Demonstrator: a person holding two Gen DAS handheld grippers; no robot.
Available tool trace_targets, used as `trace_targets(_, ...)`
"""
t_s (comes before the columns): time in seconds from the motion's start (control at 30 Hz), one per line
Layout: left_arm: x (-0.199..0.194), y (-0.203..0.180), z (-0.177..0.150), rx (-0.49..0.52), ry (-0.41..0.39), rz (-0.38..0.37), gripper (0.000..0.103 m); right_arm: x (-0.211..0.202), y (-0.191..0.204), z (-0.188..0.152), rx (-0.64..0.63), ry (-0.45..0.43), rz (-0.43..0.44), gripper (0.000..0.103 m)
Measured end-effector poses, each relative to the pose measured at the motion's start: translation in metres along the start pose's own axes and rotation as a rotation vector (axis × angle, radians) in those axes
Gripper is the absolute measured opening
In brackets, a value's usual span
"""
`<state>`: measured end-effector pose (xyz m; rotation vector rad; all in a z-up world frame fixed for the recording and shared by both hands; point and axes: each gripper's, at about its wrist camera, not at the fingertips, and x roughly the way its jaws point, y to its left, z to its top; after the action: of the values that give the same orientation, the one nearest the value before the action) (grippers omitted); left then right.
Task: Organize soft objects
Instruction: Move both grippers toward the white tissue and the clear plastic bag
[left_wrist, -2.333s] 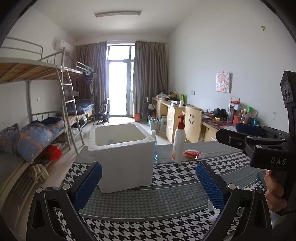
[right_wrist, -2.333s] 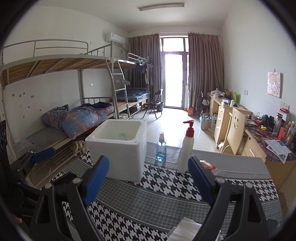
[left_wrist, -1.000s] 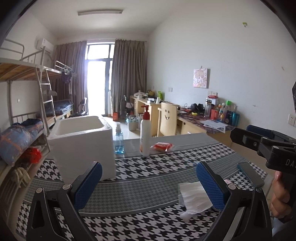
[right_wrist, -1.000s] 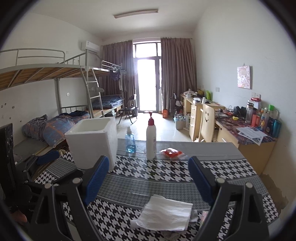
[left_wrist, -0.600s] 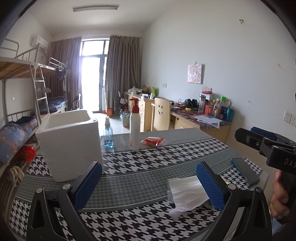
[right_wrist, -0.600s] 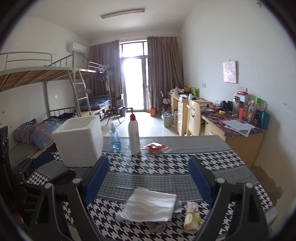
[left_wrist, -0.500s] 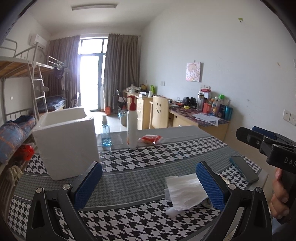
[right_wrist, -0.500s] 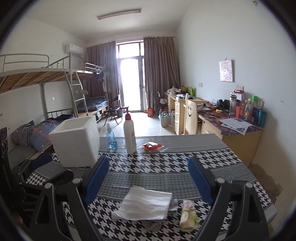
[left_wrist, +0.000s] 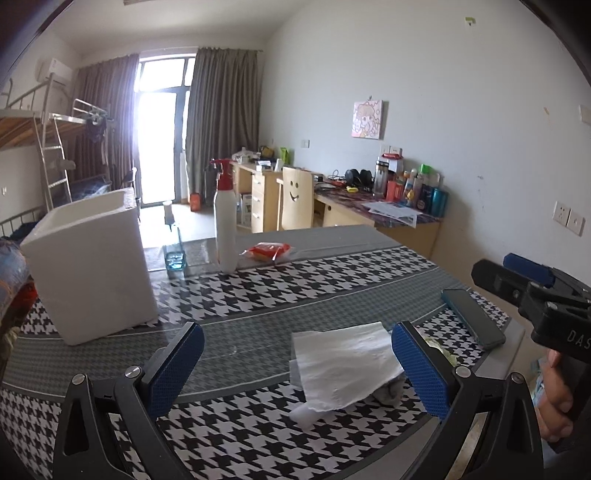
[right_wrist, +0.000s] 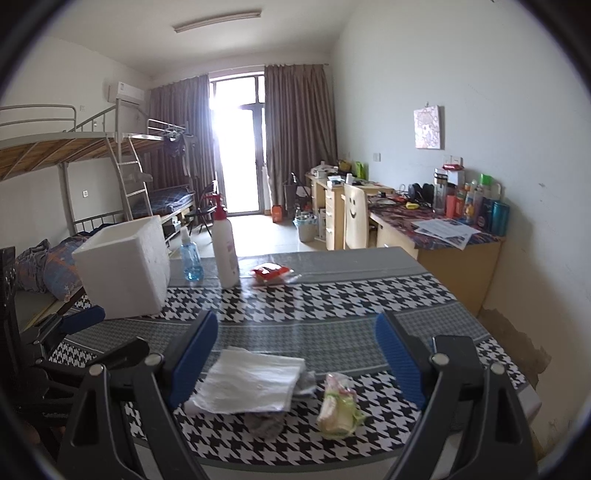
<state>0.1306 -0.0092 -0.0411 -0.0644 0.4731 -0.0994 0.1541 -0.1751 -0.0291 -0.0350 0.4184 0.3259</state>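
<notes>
A white tissue (left_wrist: 341, 363) (right_wrist: 251, 382) lies on the houndstooth table near the front edge, over a grey cloth (right_wrist: 307, 380). A small green-white tissue packet (right_wrist: 338, 406) lies to its right. A white foam box (left_wrist: 88, 266) (right_wrist: 123, 267) stands open-topped at the left. My left gripper (left_wrist: 295, 365) is open and empty above the table, the tissue just inside its right finger. My right gripper (right_wrist: 297, 358) is open and empty, hovering over the tissue and packet; it also shows at the right of the left wrist view (left_wrist: 535, 291).
A white pump bottle (left_wrist: 225, 225) (right_wrist: 225, 247), a small blue bottle (right_wrist: 190, 260) and a red snack packet (left_wrist: 266, 251) (right_wrist: 269, 273) stand at the table's far side. A dark phone (left_wrist: 472, 317) lies at the right edge. Desks, a chair and bunk beds are beyond.
Both grippers have pulled back and swung right from the foam box, bringing the tissue, cloth, packet and phone into view. Both stay open.
</notes>
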Motion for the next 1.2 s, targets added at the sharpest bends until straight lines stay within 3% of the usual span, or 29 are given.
trace_targets(0.37,0.024,-0.012,-0.001,0.005,0.06,-0.013,0.102,0.007,-0.019,-0.014,0.013,0.039,-0.02,0.09)
trace_targets(1.0,0.077,-0.021,-0.016,0.009,0.236,-0.053,0.102,0.043,-0.041,-0.043,0.043,0.141,-0.012,0.09)
trace_targets(1.2,0.084,-0.021,-0.02,0.009,0.26,-0.069,0.093,0.051,-0.046,-0.049,0.05,0.167,-0.007,0.09)
